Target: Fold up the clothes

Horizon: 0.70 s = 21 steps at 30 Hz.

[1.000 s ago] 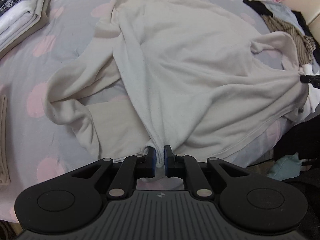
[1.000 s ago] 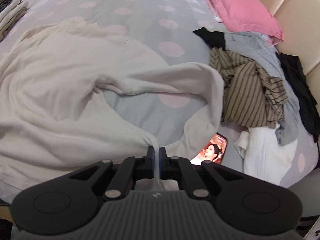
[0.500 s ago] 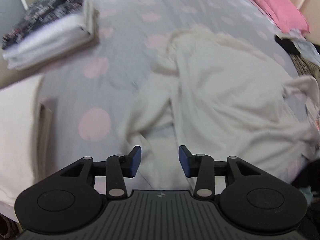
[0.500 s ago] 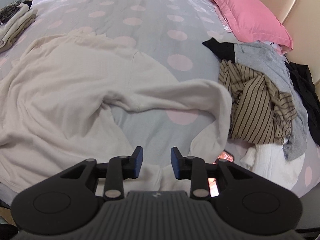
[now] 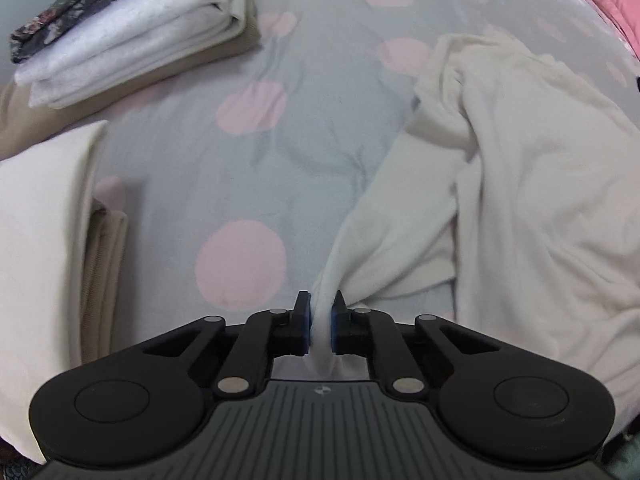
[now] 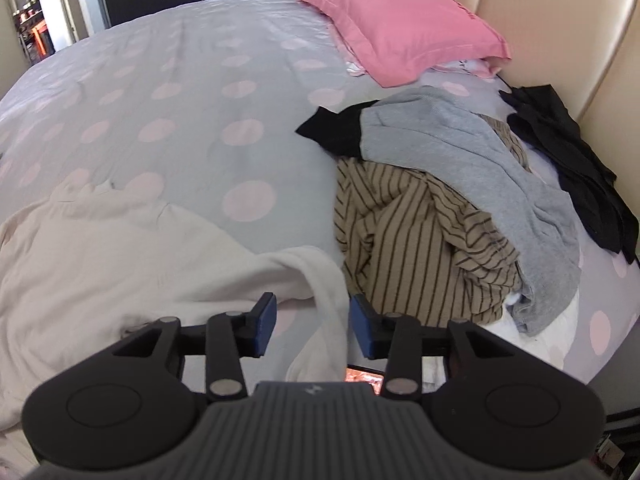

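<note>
Polka-dot bed point(image 5: 248, 184) carries cream sweater point(image 5: 540, 184), sprawled toward 2 o'clock from left hand-held gripper point(image 5: 320, 326), just clamped on its sleeve end. Right hand-held gripper point(image 6: 313, 330), jaws just widening, hovers apart over other sleeve point(image 6: 320, 280), running 10 o'clock.

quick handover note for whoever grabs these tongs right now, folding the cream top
Left tongs: just closed, shut on a sleeve of the cream top.
Right tongs: just opened, empty, above the other sleeve.
Done: folded stack at far left.
Left: cream top is spread out but unfolded; the unfolded pile by the pink pillow waits.
</note>
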Motion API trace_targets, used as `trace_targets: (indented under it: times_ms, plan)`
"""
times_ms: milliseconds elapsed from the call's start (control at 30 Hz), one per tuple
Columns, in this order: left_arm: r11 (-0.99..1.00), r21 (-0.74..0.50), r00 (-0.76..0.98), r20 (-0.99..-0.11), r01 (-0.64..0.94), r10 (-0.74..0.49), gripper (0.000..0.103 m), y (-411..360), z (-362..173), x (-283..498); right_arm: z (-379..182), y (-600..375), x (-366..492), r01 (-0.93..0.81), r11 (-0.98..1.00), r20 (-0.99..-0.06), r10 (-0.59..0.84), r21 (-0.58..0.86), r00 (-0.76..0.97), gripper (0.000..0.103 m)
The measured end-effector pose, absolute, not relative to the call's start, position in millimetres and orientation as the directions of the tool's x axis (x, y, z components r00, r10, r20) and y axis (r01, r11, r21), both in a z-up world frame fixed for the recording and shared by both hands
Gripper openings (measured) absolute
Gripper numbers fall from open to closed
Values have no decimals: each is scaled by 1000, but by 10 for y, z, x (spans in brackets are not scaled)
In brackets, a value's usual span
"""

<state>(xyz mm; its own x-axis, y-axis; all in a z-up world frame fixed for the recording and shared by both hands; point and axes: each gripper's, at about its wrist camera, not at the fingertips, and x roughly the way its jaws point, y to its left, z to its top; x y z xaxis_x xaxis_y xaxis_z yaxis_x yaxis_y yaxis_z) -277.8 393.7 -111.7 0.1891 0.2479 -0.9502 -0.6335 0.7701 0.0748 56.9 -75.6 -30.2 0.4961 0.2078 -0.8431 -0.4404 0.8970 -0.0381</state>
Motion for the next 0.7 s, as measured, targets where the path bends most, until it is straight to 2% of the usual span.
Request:
trace_targets:
  times_ms: [367,500,600,667,700]
  plan:
    - [514,234,107,-829,-825,549,6,4612,-522,-2989,-530,-732,732,-442,895,-867,179,-52,465,46]
    - [483,244,82,-825,-841,559,6,4767,-507,-2975,-570,-721,782,-446,893,-872,167,-65,460,46]
    - [532,231,105,-843,-815,527,12,4772,-558,-2887,-579,-719,839,-445,893,-873,160,-71,461,46]
    - [556,248,116,-835,-794,538,19,4738,-562,-2804,-579,-714,886,-445,893,-873,159,-73,461,46]
    - [566,249,131,-828,-786,546,26,4709,-546,-2772,-576,-707,912,-447,891,-872,161,-73,463,46]
